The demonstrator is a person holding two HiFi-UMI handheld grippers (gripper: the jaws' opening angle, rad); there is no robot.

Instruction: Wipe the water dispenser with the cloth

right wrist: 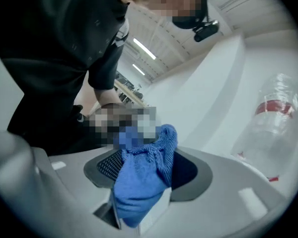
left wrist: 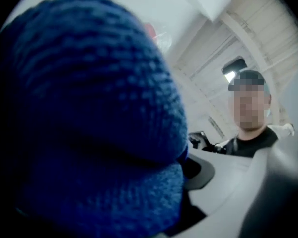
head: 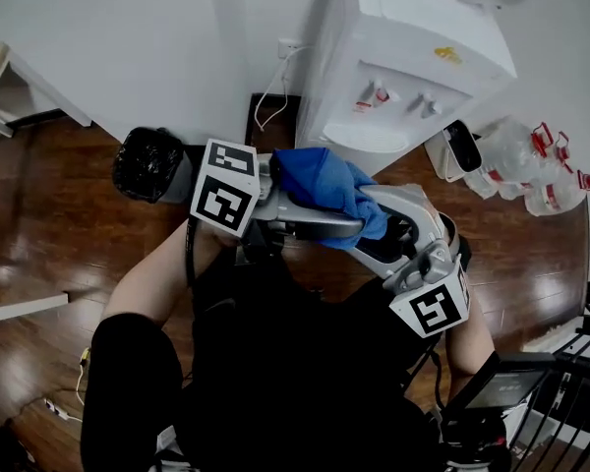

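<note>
The blue cloth (head: 324,185) hangs in a bunch between the two grippers, held up in front of the person's chest. My left gripper (head: 346,226) reaches in from the left and the cloth lies draped over its jaws. In the left gripper view the cloth (left wrist: 89,113) fills nearly the whole picture and hides the jaws. My right gripper (head: 379,212) faces it from the right with its jaws wide apart; in its view the cloth (right wrist: 144,177) hangs between them without being pinched. The white water dispenser (head: 403,57) stands just beyond, untouched.
A black-lined bin (head: 147,163) stands left of the dispenser, a small white bin (head: 457,150) to its right. Several empty water bottles (head: 531,165) lie on the wooden floor at the right. A cable runs down the wall (head: 270,96) behind the dispenser.
</note>
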